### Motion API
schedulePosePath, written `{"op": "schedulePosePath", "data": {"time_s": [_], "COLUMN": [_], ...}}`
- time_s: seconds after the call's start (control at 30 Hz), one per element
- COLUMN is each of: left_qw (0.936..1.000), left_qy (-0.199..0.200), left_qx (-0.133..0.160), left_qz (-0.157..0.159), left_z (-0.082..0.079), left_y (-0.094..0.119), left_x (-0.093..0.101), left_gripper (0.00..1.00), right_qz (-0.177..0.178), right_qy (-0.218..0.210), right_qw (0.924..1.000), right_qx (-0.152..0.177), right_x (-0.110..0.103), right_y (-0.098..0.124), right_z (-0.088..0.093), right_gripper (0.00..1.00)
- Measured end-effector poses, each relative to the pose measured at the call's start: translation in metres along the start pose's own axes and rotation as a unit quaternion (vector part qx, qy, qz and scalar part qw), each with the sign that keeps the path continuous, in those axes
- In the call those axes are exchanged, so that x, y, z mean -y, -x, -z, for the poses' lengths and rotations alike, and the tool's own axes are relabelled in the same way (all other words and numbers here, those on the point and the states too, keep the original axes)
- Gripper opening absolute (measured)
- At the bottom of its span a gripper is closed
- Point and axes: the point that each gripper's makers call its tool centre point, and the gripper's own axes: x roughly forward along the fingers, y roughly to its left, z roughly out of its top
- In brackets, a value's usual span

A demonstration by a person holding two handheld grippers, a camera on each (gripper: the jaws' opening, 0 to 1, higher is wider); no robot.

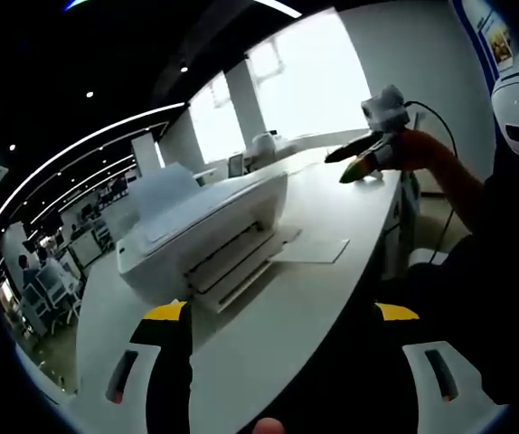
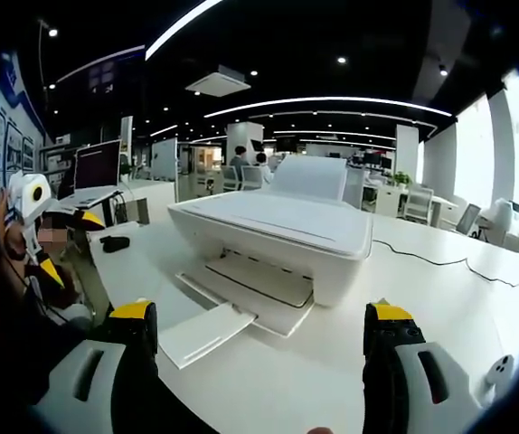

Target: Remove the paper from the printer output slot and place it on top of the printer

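Both grippers released and clear of printer (image 2: 282, 231); paper (image 2: 207, 333) lies on output tray just beyond right gripper (image 2: 264, 339), so approach low, pinch paper's near edge, slide straight out before lifting.

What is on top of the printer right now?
The printer's flat lid looks bare, apart from the upright rear paper support. The paper lies on the extended output tray, not on top. The output slot's interior is too dark to check.

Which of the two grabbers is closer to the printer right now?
Right, I'd say. The right gripper faces the printer closely, fingers open before its tray. The left gripper sits further back along the table.
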Motion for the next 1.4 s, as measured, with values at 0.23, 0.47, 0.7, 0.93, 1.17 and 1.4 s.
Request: {"op": "schedulePosePath", "data": {"time_s": [0.23, 0.47, 0.7, 0.93, 1.17, 1.4], "left_qw": [1.0000, 1.0000, 1.0000, 1.0000, 0.9999, 0.9999], "left_qy": [-0.001, -0.001, -0.002, -0.001, 0.000, 0.001], "left_qx": [-0.001, 0.000, -0.003, -0.001, -0.001, -0.001], "left_qz": [0.001, -0.004, -0.006, -0.008, -0.011, -0.013], "left_z": [-0.001, -0.001, 0.001, -0.001, -0.001, 0.000], "left_y": [0.000, 0.002, 0.001, 0.001, 0.001, 0.002], "left_x": [0.001, -0.002, -0.004, -0.005, -0.007, -0.008], "left_gripper": [0.83, 0.83, 0.83, 0.83, 0.83, 0.83], "right_qz": [0.000, 0.007, -0.013, -0.012, -0.011, -0.009], "right_qy": [0.001, -0.001, -0.006, 0.003, 0.008, 0.012], "right_qw": [1.0000, 0.9999, 0.9999, 0.9999, 0.9999, 0.9998], "right_qx": [-0.001, -0.010, -0.007, -0.004, -0.010, -0.011], "right_x": [0.002, 0.006, -0.006, -0.007, -0.007, -0.006], "right_y": [0.002, 0.008, 0.017, 0.024, 0.027, 0.032], "right_z": [0.003, 0.013, 0.016, 0.014, 0.018, 0.020], "right_gripper": [0.90, 0.90, 0.90, 0.90, 0.90, 0.90]}}
